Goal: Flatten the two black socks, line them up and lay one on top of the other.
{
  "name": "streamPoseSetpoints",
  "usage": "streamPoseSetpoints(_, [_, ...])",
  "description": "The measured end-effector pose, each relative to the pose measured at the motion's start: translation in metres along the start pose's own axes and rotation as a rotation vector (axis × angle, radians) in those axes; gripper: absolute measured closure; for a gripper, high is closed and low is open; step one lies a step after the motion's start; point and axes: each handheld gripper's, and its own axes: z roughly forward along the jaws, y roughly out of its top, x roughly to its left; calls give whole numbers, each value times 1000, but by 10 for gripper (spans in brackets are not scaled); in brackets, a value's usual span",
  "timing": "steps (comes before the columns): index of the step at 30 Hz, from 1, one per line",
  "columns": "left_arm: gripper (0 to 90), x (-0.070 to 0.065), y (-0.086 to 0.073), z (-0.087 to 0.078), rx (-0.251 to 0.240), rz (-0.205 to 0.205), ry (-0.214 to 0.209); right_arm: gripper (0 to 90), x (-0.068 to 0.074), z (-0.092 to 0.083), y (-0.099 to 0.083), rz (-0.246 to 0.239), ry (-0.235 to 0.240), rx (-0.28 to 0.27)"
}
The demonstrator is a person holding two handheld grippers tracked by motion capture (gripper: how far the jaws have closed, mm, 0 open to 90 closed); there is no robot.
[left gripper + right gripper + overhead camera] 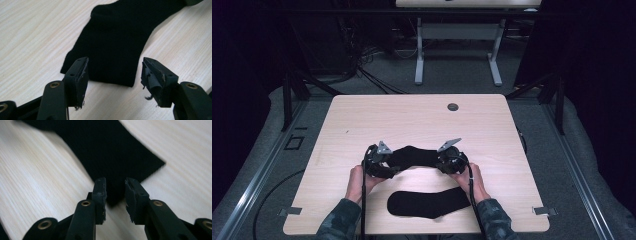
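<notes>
From the high view, two black socks lie on the pale wooden surface (362, 115): the far sock (412, 156) is stretched in a shallow arch between the two hands, and the near sock (428, 203) lies flat close to the person's edge, apart from the first. The left tool (381, 162) sits at the far sock's left end and the right tool (451, 159) at its right end, one hand behind each. Over to the left gripper view: the left tool (113, 72) stands wide, its worn pads straddling the sock's (117, 42) straight end, which lies flat on the wood between and just beyond the tips; the pads press on nothing here. Now the right gripper view, a little blurred: the right tool (115, 192) is narrow, with a corner of the sock (112, 152) running down into the gap between the tips; the pads look close to the cloth, but I cannot tell that they actually pinch it. So this reads as both ends being lined up for a grab. The risks from here: the right tool has only a corner of thin fabric, so a lift could let it slide out, or the tips could close on air beside it. The left tool is wide over flat cloth, so closing without pressing down could skate over the knit and bunch it. And if one end comes up alone, the sock will drag and lose its shape.
</notes>
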Motion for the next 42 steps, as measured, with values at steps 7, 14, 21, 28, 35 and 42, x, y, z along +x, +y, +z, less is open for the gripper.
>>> streamPoseSetpoints(7, [355,-14,-8,-4,1,38,1,659,1,-15,-18,-6,-33,-8])
streamPoseSetpoints(14, [345,-10,-13,-5,-18,-3,5,562,8,-10,5,-87,0,-68])
streamPoseSetpoints(21, [332,-9,-17,-6,-19,-9,3,710,4,3,4,-62,-26,-6])
streamPoseSetpoints(28, [324,-18,-14,-1,-24,19,-3,820,6,-12,-16,-10,-54,-5])
streamPoseSetpoints(35, [331,-31,2,14,6,76,-28,823,6,-21,-33,61,-42,-42])
streamPoseSetpoints(42, [464,-32,5,26,29,93,-52,824,10,-23,-38,57,-57,-63])
